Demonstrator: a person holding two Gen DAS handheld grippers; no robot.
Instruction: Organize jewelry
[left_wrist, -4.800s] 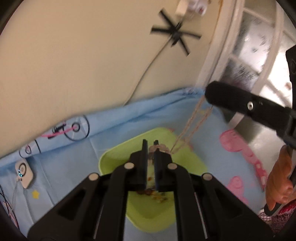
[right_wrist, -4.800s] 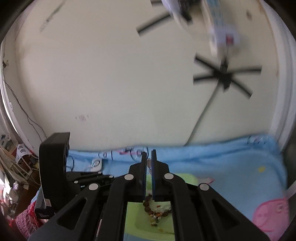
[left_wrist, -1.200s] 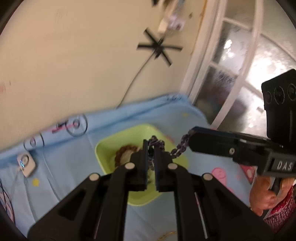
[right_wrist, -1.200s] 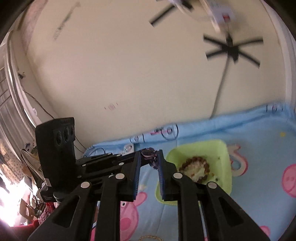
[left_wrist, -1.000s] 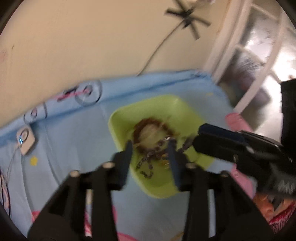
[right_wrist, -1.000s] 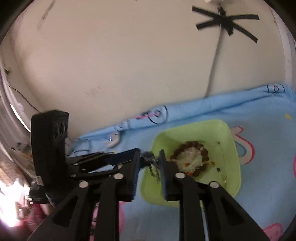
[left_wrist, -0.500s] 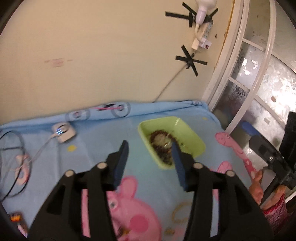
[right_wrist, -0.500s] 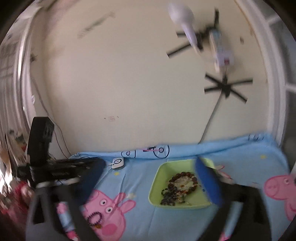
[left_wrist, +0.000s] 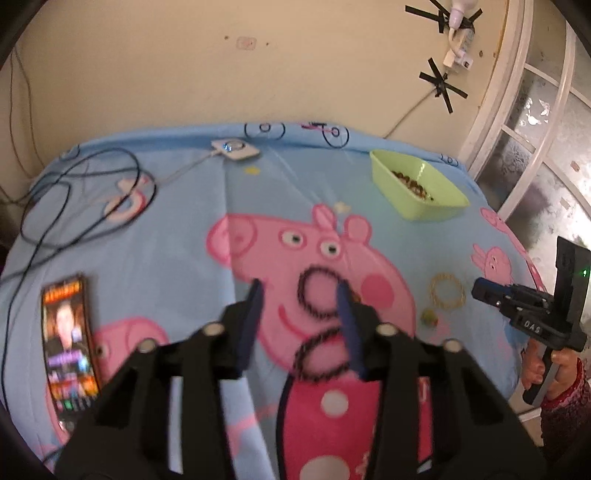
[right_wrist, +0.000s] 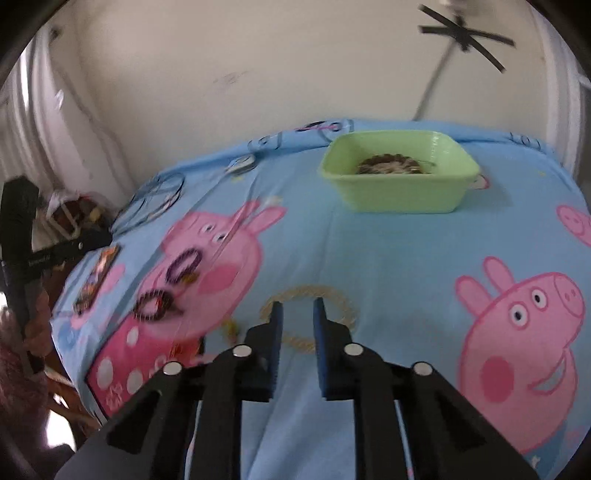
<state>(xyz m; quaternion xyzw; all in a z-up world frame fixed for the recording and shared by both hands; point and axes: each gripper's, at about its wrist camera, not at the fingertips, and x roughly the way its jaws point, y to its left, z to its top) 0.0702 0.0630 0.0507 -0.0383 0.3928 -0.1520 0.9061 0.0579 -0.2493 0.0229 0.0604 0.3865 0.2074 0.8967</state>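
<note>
Your left hand-held gripper (left_wrist: 299, 290) hangs open over the blue pig-print sheet (left_wrist: 184, 236). Its jaws have just been closing, and nothing is pinched between them. Seen past the pads, two dark beaded bracelets (left_wrist: 314, 339) lie flat on the sheet, which looks like a line-up for the next pick.

Your right hand-held gripper (right_wrist: 297, 306) also has a gap between its jaws, narrower, and they too have just been closing. They are empty and aimed at the tan beaded bracelet (right_wrist: 310, 288) lying just beyond the tips.

The green tray (right_wrist: 399, 195) stands well apart near the wall and already holds brown beads, so it is probably the collecting place.

Its walls hide most of its contents. Motion blur softens the bracelets, and you cannot tell whether either gripper touches the sheet. The small greenish item (left_wrist: 428, 316) near the tan bracelet is too small to name
</note>
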